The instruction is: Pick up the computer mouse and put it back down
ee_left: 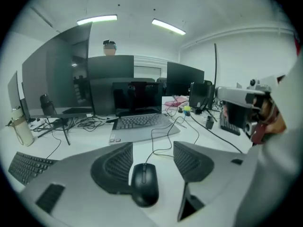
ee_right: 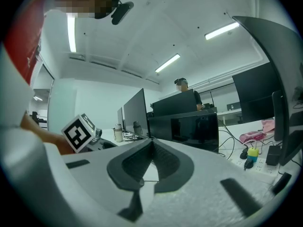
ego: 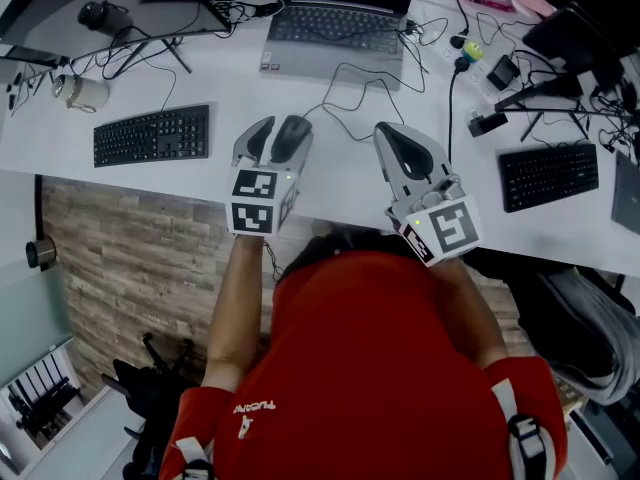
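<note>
Two ceiling strip lights (ee_left: 97, 19) above white desk (ego: 330, 178), laptop (ego: 335, 33), keyboards (ego: 152, 134).

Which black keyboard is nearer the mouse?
The left keyboard, just left of the mouse; the other keyboard lies far right, past the right gripper.

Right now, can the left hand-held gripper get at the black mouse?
Probably yes: the mouse sits between the left hand-held gripper's open jaws, with nothing blocking it; only its cable trails ahead.
</note>
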